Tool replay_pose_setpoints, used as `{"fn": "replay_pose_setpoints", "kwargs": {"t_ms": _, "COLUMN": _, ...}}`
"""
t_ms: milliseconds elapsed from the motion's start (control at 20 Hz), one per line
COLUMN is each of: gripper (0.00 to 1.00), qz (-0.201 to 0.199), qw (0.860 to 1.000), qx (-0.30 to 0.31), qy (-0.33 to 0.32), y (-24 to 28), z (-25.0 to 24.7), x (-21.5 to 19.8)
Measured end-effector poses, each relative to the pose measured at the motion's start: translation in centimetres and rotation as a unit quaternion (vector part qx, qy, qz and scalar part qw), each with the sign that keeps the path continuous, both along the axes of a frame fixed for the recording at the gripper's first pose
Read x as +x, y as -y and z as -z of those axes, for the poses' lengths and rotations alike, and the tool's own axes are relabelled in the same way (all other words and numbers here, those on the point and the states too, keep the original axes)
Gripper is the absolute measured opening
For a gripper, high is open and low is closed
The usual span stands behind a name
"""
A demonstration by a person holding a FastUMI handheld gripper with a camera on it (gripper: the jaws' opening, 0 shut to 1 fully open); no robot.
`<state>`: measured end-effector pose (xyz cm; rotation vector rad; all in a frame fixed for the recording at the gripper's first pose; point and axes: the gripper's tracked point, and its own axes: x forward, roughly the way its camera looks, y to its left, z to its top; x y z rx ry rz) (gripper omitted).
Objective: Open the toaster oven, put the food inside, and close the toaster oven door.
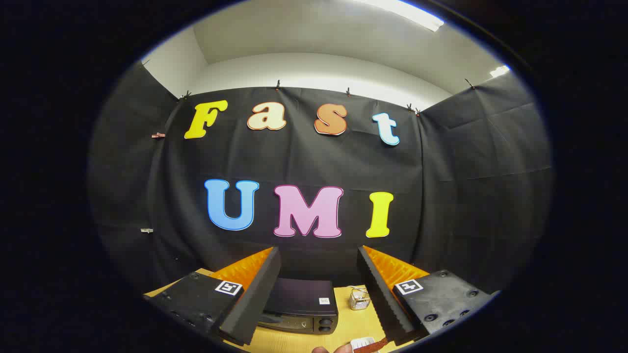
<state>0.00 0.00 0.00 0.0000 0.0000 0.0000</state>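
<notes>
My gripper [319, 289] is held high above the table with its two fingers spread wide apart, nothing between them. Far below and beyond the fingers, a dark toaster oven [301, 306] stands on the wooden table [355, 326], its door shut and two knobs showing at its right front. Just ahead of the right finger, at the table's near edge, a piece of reddish-brown food [369, 347] lies on a small white plate [362, 340].
A small wire basket [359, 299] sits to the right of the oven on the table. A fingertip of a person [321, 350] shows by the plate. Black cloth walls close in the booth behind and at both sides.
</notes>
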Motion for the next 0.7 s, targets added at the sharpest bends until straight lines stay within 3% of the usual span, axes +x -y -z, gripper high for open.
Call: {"fn": "replay_pose_setpoints", "kwargs": {"t_ms": 700, "gripper": 0.97, "qz": -0.006, "qw": 1.000, "qx": -0.003, "qy": 0.004, "y": -0.5, "z": -0.8, "x": -1.6}}
